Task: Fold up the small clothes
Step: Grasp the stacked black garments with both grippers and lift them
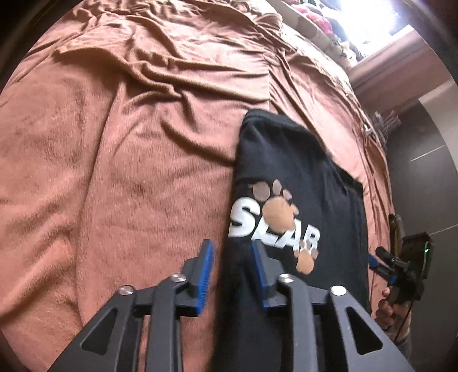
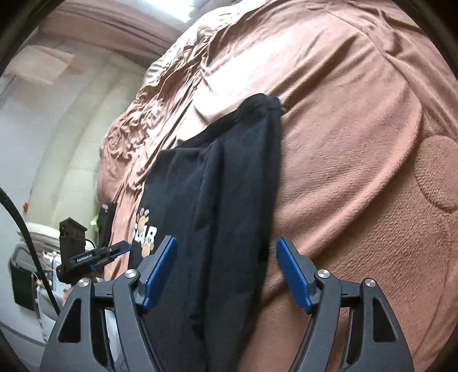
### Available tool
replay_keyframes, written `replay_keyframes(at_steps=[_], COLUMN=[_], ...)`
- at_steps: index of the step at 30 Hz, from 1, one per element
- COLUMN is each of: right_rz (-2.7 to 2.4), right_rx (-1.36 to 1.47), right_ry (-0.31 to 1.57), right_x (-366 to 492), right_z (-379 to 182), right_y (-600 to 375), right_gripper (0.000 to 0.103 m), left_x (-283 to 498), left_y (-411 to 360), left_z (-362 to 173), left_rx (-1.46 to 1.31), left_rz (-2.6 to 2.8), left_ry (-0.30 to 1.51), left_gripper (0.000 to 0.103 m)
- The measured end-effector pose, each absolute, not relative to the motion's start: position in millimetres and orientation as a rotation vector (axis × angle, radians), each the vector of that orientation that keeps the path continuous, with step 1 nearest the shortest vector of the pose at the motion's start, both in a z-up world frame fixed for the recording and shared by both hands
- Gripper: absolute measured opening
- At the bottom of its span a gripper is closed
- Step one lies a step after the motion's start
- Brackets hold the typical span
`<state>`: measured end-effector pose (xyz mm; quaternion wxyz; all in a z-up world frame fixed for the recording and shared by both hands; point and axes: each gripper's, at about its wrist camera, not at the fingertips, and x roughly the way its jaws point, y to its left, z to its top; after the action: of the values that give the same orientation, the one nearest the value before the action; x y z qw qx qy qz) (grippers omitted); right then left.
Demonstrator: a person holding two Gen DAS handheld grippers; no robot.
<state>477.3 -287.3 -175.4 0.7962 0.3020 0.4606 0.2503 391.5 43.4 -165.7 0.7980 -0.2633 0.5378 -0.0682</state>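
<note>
A single black T-shirt (image 1: 289,177) is being shown lying on a wrinkled rust-brown blanket (image 1: 128,143) that is covering a bed, and it is being folded lengthwise into a long narrow strip: in the right wrist view its right side is already seen doubled over the middle, with several overlapping layers forming ridges along the length, while in the left wrist view the printed front is still being displayed, with white letters and orange paw prints (image 1: 282,217) facing up. The fold is judged to be roughly half done; the lengthwise narrowing appears mostly made, and a crosswise fold to bring the strip into a compact packet is judged to be still outstanding. The left gripper (image 1: 233,274) is being held low over the near left edge of the shirt, its blue-padded fingers (image 1: 207,274) spread apart with dark cloth lying between them, and nothing is being pinched as far as can be seen. The right gripper (image 2: 226,274) is being held over the near end of the folded layers, its fingers (image 2: 160,271) spread wide with the cloth lying between and beneath them, not clamped. Each gripper is also being glimpsed at the edge of the other's view. Counted: one shirt, one blanket, two grippers with two blue pads each, one printed design. A cluttered shelf (image 1: 323,20) by a bright window is being glimpsed at the far end, too blurred for its contents to be counted
</note>
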Motion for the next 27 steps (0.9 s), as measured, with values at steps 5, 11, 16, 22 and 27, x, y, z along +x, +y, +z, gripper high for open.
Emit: replay_keyframes(at_steps=[5, 11, 16, 22, 27], right_rz=[0.595, 0.64, 0.672, 0.707, 0.737], right_rx=[0.634, 0.616, 0.605, 0.639, 0.665], right_ry=[0.975, 0.995, 1.01, 1.014, 1.025], right_x=[480, 495, 509, 533, 547], right_z=[-177, -180, -179, -188, -193], right_y=[-282, -288, -288, -284, -282], right_gripper=[0.07, 0.07, 0.07, 0.045, 0.043], left_x=[407, 430, 451, 472, 489], left_y=[44, 46, 48, 50, 50], left_z=[-172, -188, -188, -191, -194], left_rx=[-0.565, -0.597, -0.616, -0.643, -0.653], left_rz=[-0.152, -0.155, -0.187, -0.202, -0.213], left_ry=[1.16, 1.172, 1.153, 1.156, 1.142], left_gripper=[0.04, 0.04, 0.04, 0.04, 0.04])
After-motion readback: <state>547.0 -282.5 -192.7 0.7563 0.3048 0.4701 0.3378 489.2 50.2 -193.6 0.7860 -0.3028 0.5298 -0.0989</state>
